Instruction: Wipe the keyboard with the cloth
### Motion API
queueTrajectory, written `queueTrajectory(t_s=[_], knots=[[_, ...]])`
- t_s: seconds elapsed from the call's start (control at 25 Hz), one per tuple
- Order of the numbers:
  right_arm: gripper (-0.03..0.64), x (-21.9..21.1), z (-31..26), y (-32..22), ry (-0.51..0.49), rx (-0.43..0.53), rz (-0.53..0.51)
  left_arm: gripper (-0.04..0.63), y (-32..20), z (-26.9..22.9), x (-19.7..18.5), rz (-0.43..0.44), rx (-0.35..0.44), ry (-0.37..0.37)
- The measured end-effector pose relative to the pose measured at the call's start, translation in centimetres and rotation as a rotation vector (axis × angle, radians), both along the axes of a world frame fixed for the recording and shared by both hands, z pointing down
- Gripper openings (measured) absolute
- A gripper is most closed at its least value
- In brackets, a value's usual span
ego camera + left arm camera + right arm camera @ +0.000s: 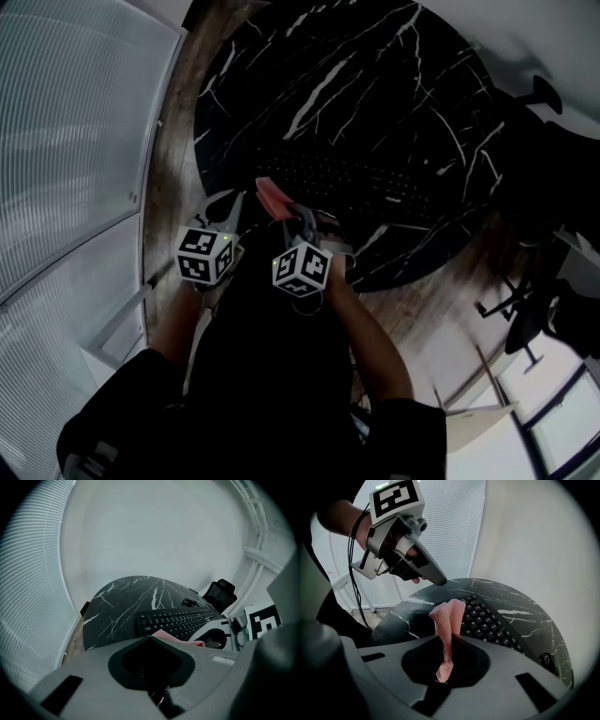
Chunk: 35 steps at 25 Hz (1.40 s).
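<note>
Two grippers hovered over the table's (375, 75) near edge, the right gripper (450, 637) pinching the pink cloth (448, 618) just short of the keyboard (490, 623), the left gripper (439, 579) closed on nothing; wiping seemingly hadn't begun, and next the cloth needed lowering onto the keys.

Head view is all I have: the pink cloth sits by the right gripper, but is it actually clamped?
Observer: Yes. The right gripper view shows the right gripper shut on the cloth, with a strip standing up out of the jaws.
Operator: And the left one?
Observer: The left gripper is shut with nothing in it. Its jaws meet at a tip.
Operator: Anything else lying around?
Observer: A small coiled cable lies past the keyboard on the table.
</note>
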State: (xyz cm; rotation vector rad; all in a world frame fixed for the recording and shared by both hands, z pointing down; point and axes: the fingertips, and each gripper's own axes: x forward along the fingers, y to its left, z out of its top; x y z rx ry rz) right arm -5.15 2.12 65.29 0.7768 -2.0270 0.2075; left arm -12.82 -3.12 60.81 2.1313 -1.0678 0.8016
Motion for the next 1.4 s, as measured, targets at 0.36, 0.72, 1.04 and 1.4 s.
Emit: queueTrajectory(t_s=[0.36, 0.72, 1.04, 1.4], knots=[[0.006, 3.4, 0.0, 0.7, -0.027, -0.005, 0.067, -0.002, 0.4, -0.4, 3.5, 0.052, 0.009, -0.007], [0.006, 6.6, -0.1, 1.2, -0.068, -0.019, 0.142, -0.002, 1.2, -0.8, 7.1, 0.109, 0.014, -0.016], [0.006, 9.3, -0.1, 1.8, -0.045, 0.007, 0.156, -0.002, 1.8, -0.8, 10.1, 0.156, 0.012, -0.027], [0.006, 12.8, -0.1, 2.6, -0.072, 0.001, 0.214, -0.002, 2.5, -0.6, 13.9, 0.209, 0.012, -0.040]])
